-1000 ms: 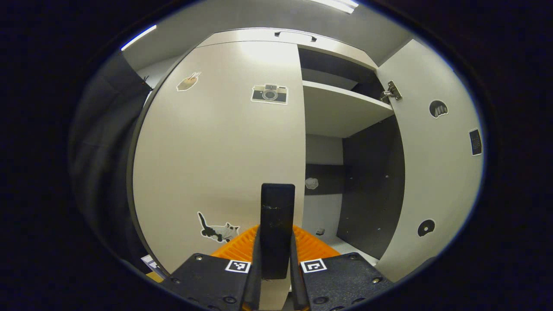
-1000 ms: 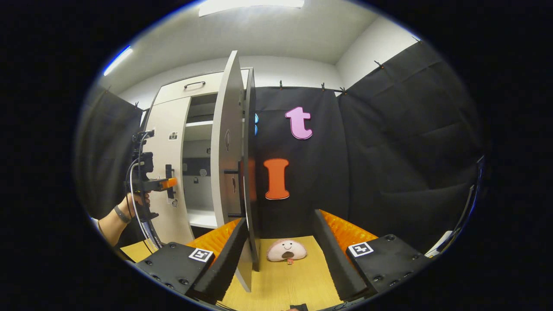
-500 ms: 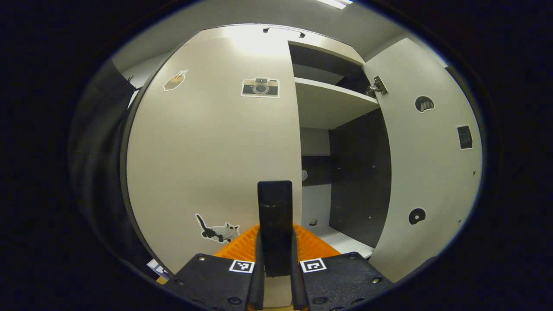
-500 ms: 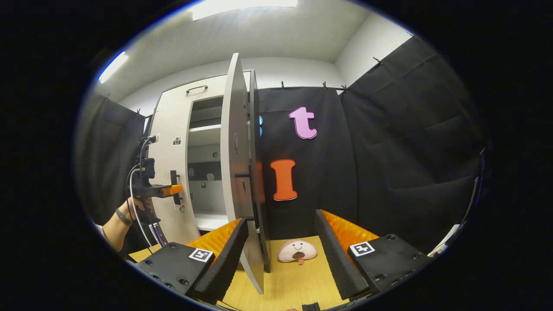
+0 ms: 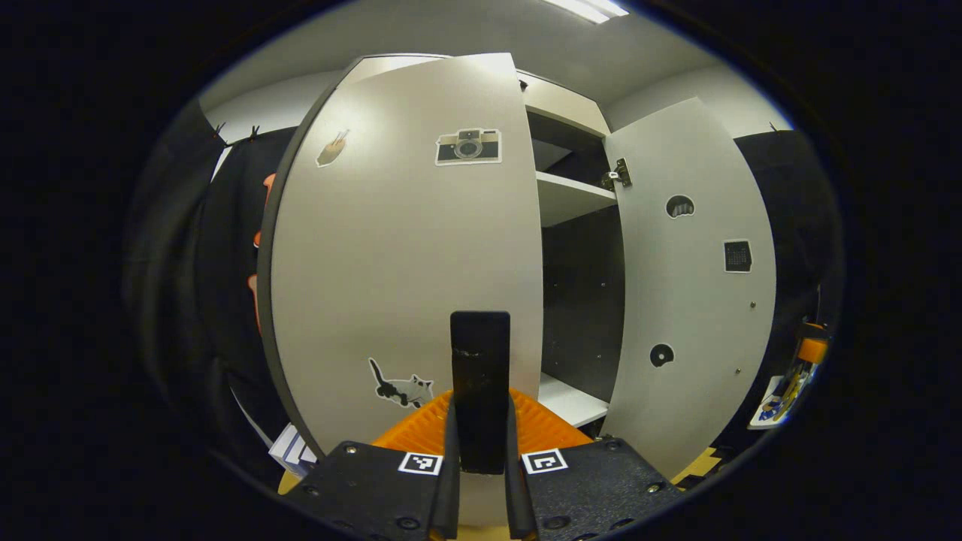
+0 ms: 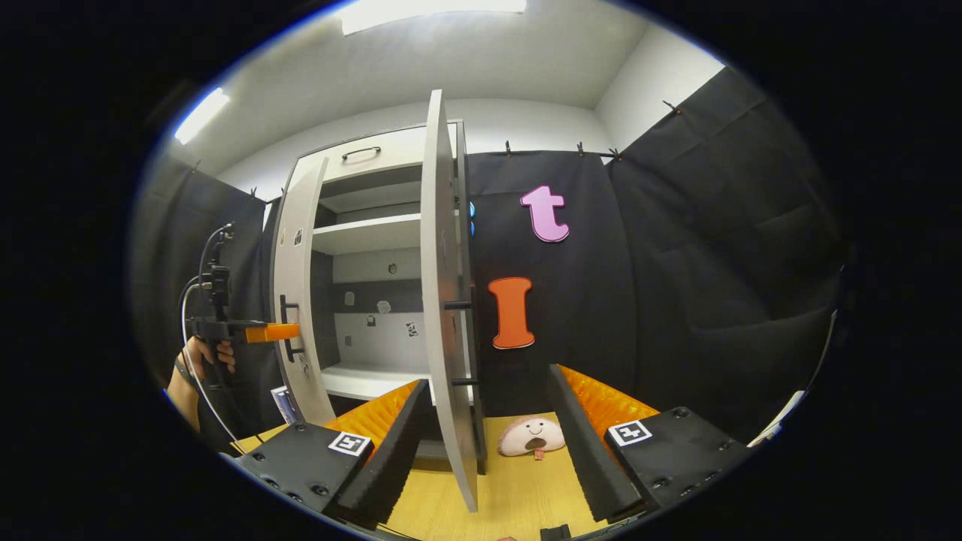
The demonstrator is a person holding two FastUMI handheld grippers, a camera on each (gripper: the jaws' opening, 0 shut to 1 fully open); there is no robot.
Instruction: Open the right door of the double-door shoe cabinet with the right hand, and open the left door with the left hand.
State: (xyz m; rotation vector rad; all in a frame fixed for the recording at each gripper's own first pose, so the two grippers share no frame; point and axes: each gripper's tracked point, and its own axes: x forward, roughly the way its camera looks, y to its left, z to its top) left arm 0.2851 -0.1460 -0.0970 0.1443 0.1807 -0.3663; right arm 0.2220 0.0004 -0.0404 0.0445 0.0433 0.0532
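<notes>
In the left gripper view, the left gripper (image 5: 479, 458) has its fingers clenched on the dark handle (image 5: 480, 391) of the left door (image 5: 406, 255), which stands partly swung out from the shoe cabinet (image 5: 560, 101). Beyond it, a shelf (image 5: 571, 199) and the dark interior show, with the right door (image 5: 691, 300) swung wide open.

In the right gripper view, the right gripper (image 6: 488, 458) is released, its fingers spread to either side of the right door's near edge, not pressing on it. A smiling plush toy (image 6: 532, 436) lies on the wooden worktop (image 6: 511, 492) behind the door. Farther off, a hand (image 6: 197, 364) holds the left gripper at the left door's handle.
</notes>
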